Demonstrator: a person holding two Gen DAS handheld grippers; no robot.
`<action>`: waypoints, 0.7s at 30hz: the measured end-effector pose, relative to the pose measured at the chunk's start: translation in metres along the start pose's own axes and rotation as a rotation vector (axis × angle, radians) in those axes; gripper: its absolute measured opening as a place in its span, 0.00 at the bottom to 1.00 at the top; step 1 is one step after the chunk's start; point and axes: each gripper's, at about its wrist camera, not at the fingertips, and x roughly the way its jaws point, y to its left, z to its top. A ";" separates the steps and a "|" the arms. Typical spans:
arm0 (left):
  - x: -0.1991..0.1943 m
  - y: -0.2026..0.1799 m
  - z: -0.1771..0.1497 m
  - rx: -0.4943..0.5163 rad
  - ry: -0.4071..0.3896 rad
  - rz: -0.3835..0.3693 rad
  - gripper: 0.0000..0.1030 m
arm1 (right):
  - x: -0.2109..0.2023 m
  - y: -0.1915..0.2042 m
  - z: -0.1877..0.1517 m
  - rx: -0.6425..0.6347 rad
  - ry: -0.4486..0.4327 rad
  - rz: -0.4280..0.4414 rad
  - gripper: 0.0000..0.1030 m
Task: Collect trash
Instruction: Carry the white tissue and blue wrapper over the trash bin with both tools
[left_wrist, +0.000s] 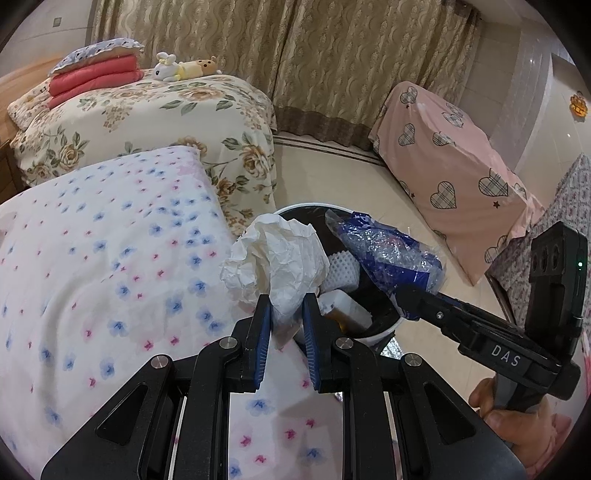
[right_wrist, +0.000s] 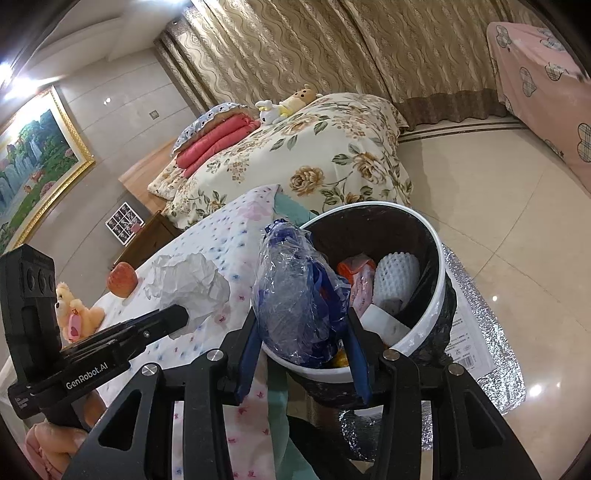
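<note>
Holding crumpled white paper (left_wrist: 277, 258), left gripper (left_wrist: 286, 317) clamped, above floral surface (left_wrist: 110, 258) beside bin (right_wrist: 436, 295). Right gripper (right_wrist: 303, 339) clamped on blue plastic wrapper (right_wrist: 299, 288) over bin rim.

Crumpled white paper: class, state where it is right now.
The crumpled white paper sits clamped in the left gripper, above the floral bedsheet's edge, just left of the trash bin and the blue plastic wrapper.
</note>
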 end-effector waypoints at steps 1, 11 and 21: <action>0.000 -0.002 0.001 0.002 0.000 -0.001 0.16 | 0.000 0.000 0.000 -0.001 0.001 -0.002 0.42; 0.009 -0.012 0.007 0.020 0.002 -0.001 0.16 | 0.001 -0.005 0.002 -0.004 0.011 -0.018 0.42; 0.020 -0.016 0.011 0.026 0.015 0.002 0.16 | 0.004 -0.007 0.007 -0.012 0.021 -0.030 0.42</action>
